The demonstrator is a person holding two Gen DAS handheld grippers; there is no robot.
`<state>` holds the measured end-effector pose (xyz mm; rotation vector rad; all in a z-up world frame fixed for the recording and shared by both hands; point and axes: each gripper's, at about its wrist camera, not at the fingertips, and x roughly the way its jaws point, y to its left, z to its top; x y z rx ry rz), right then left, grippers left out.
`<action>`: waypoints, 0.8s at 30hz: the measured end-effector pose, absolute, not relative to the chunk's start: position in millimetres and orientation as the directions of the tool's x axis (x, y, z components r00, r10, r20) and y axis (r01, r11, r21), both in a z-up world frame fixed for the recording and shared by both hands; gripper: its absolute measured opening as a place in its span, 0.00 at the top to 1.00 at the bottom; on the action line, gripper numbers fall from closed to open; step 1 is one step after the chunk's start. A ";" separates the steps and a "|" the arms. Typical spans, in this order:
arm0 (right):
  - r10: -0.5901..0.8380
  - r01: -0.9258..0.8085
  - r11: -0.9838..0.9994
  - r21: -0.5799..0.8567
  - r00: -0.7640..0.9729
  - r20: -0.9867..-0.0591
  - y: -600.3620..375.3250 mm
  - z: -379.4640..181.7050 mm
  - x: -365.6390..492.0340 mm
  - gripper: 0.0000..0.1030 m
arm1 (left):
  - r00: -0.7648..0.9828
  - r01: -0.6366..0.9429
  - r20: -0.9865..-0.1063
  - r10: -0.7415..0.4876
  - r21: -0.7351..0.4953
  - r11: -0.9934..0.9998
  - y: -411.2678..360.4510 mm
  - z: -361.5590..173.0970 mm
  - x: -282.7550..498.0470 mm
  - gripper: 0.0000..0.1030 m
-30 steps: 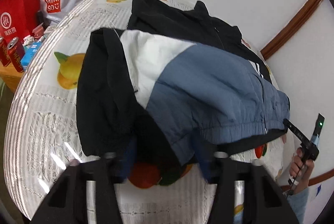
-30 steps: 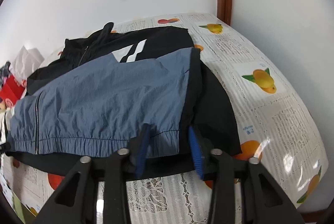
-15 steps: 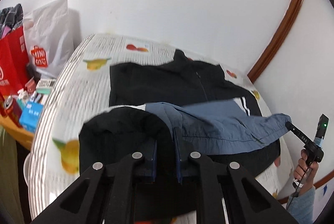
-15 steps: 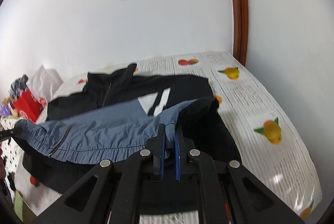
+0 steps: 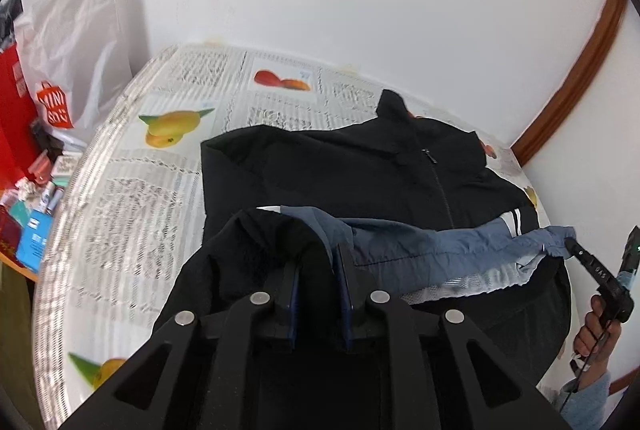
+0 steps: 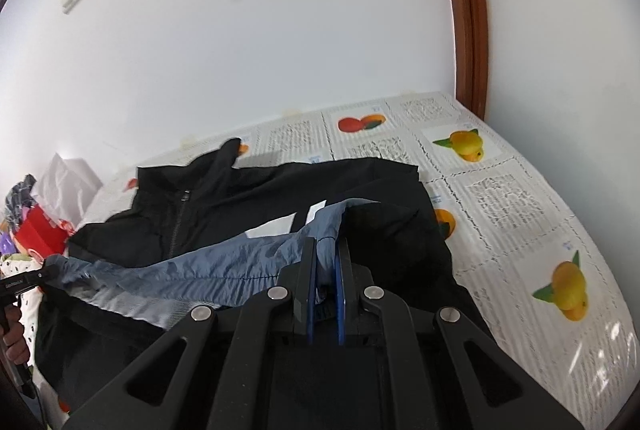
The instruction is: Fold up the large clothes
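Note:
A black, blue and white zip jacket (image 5: 360, 169) lies on the table, collar toward the wall. My left gripper (image 5: 318, 254) is shut on one corner of its blue and black hem and holds it lifted. My right gripper (image 6: 325, 254) is shut on the other hem corner (image 6: 328, 226), also lifted. The blue hem band (image 5: 460, 242) stretches between the two grippers above the jacket's black chest (image 6: 240, 197). The right gripper shows at the far right of the left wrist view (image 5: 576, 250); the left gripper shows at the far left of the right wrist view (image 6: 36, 278).
The table has a fruit-printed newspaper-pattern cloth (image 5: 160, 189), (image 6: 520, 197). White and red shopping bags (image 5: 52, 101) and small boxes stand off its left edge. White walls and a brown wooden door frame (image 6: 468, 29) close the far side.
Both grippers closed on the hem corners, lifted them off the table and carried them forward over the jacket toward the collar.

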<state>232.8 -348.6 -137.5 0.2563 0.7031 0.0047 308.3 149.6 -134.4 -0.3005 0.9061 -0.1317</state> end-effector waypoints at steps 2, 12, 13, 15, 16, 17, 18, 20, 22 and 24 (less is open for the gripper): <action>0.086 0.092 0.968 0.233 0.750 -0.656 -348.2 -144.7 244.7 0.88 | 0.594 -0.022 -0.767 -0.243 -0.317 0.948 150.9 -139.4 315.9 0.83; 0.159 0.021 0.963 0.270 0.761 -0.629 -352.5 -116.1 243.8 0.69 | 0.627 0.095 -0.666 -0.404 -0.449 0.888 149.2 -100.3 295.2 0.41; 0.158 0.008 0.966 0.259 0.774 -0.613 -350.9 -108.9 236.8 0.64 | 0.638 0.108 -0.654 -0.406 -0.446 0.889 147.9 -94.0 290.0 0.41; 0.150 -0.018 0.975 0.222 0.790 -0.594 -344.7 -97.4 221.4 0.60 | 0.654 0.127 -0.642 -0.401 -0.429 0.894 145.2 -84.3 279.3 0.40; 0.153 -0.033 0.978 0.208 0.790 -0.594 -341.1 -95.1 215.8 0.60 | 0.657 0.125 -0.645 -0.390 -0.417 0.900 144.3 -82.6 275.4 0.40; 0.159 -0.047 0.979 0.199 0.786 -0.598 -337.6 -94.6 211.0 0.60 | 0.659 0.123 -0.651 -0.376 -0.400 0.908 143.2 -82.1 271.3 0.40; 0.168 -0.064 0.980 0.190 0.776 -0.607 -333.0 -96.6 205.4 0.60 | 0.659 0.122 -0.661 -0.360 -0.378 0.918 141.8 -83.2 266.8 0.40; 0.180 -0.087 0.981 0.175 0.754 -0.632 -325.9 -104.3 198.4 0.60 | 0.649 0.108 -0.688 -0.325 -0.340 0.934 140.0 -89.6 260.0 0.40; 0.183 -0.106 0.982 0.155 0.722 -0.667 -317.9 -118.0 193.3 0.60 | 0.620 0.097 -0.722 -0.307 -0.317 0.943 138.1 -102.5 255.5 0.40; 0.177 -0.107 0.984 0.142 0.684 -0.707 -311.7 -136.0 194.3 0.60 | 0.589 0.091 -0.756 -0.284 -0.287 0.954 133.1 -115.4 256.5 0.40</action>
